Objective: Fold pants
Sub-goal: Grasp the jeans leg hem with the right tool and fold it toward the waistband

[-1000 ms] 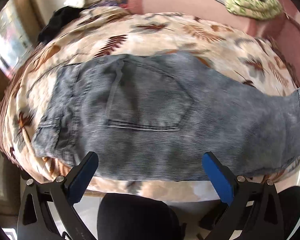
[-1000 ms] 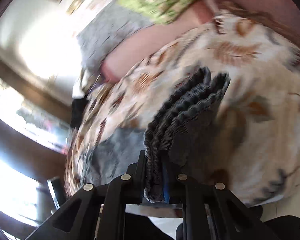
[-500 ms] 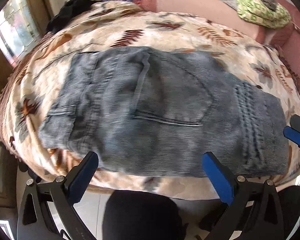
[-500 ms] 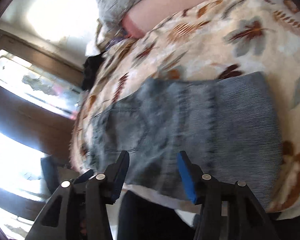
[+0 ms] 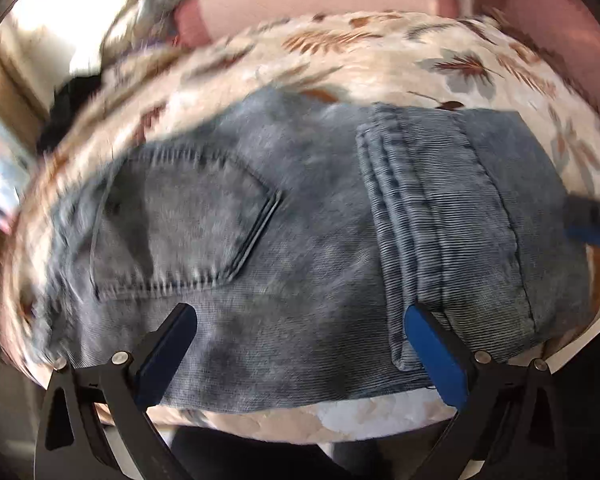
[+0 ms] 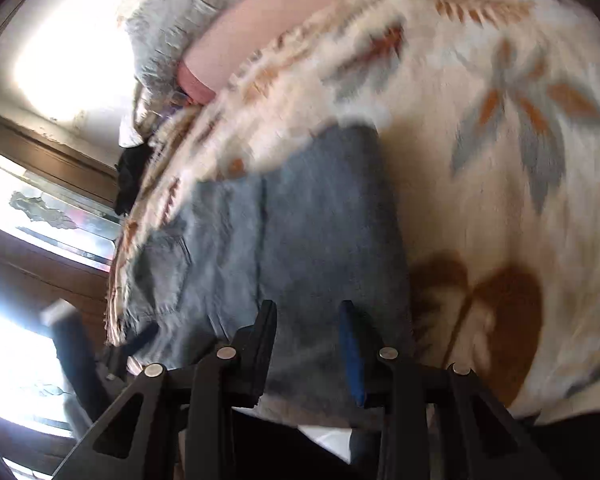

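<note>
We saw the folded pants (image 5: 300, 248) lying flat on the leaf-print blanket (image 5: 380, 52), along its near edge. Our left gripper (image 5: 300, 320) hung over them with jaws spread wide, holding nothing. Our right gripper (image 6: 308, 316), over the pants' right end, was closing its narrow gap, nothing pinched between its pads.

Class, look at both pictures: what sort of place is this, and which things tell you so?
Probably a bedroom at home: the pants lie on a leaf-print blanket, with a pink bolster behind and a window alongside.
</note>
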A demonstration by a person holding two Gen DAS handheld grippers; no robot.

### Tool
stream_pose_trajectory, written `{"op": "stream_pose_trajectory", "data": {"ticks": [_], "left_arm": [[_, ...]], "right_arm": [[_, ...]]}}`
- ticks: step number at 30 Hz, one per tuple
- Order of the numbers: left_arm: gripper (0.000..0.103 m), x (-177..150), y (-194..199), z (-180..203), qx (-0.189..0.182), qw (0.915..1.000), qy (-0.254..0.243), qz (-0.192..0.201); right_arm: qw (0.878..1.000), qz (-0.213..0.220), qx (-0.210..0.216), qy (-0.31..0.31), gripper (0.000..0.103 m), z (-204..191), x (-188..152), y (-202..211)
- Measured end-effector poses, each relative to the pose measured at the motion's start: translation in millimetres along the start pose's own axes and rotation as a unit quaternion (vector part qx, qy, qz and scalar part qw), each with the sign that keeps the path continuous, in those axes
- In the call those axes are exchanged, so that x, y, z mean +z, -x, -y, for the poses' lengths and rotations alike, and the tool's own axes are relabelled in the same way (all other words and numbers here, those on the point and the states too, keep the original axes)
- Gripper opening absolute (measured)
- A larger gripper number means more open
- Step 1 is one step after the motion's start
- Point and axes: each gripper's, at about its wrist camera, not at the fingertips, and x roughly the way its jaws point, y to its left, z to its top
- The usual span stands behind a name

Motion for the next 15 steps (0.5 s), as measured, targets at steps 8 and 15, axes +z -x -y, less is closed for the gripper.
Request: {"op": "stream_pose_trajectory", "data": {"ticks": [8, 15], "left_arm": [[0.103, -3.3, 3.5, -35.0, 0.013, 0.9991, 0.038, -0.015], [0.103, -18.2, 26.7, -89.5, 0.069, 0.9947, 0.075, 0.016]], "right_arm": [[0.999, 0.016, -0.033, 0.008, 0.036, -0.9, 55.9, -43.4], [0.999, 0.017, -0.035, 0.027, 0.036, -24.9, 50.4, -40.1]]}}
